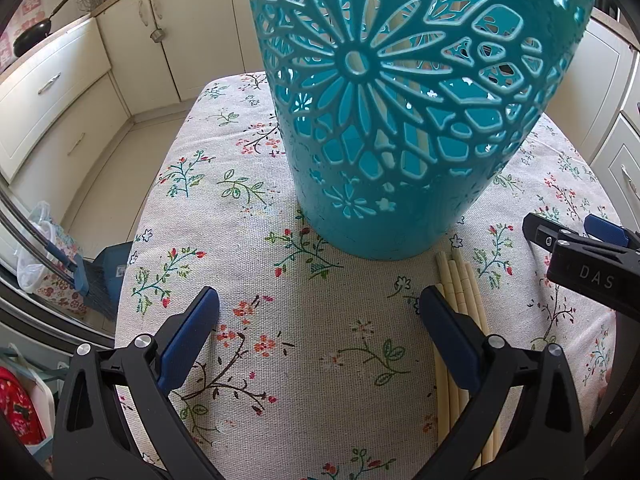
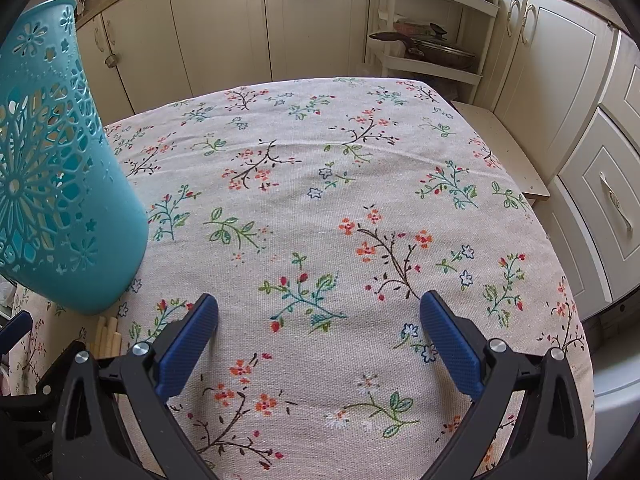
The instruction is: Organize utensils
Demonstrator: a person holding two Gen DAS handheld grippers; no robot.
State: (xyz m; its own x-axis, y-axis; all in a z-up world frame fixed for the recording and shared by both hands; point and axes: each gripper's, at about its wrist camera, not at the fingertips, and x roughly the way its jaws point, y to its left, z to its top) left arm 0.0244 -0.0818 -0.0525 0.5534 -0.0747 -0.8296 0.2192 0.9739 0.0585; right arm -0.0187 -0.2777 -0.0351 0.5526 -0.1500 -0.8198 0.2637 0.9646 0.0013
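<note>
A tall teal openwork utensil holder (image 1: 400,120) stands upright on the floral tablecloth (image 1: 320,340); pale sticks show through its cut-outs. It also shows at the left of the right wrist view (image 2: 56,184). Several pale chopsticks (image 1: 460,288) lie side by side on the cloth just right of the holder's base, partly under my left gripper's right finger; their tips show in the right wrist view (image 2: 107,336). My left gripper (image 1: 320,312) is open and empty, just before the holder. My right gripper (image 2: 319,320) is open and empty over bare cloth; it shows at the right of the left wrist view (image 1: 576,240).
The table is small, with cream kitchen cabinets (image 2: 224,32) around it. A corner shelf (image 2: 436,28) holds a lidded pan beyond the far edge. A frying pan (image 1: 32,38) sits on the counter at left. A broom and bags (image 1: 60,264) lie on the floor left of the table.
</note>
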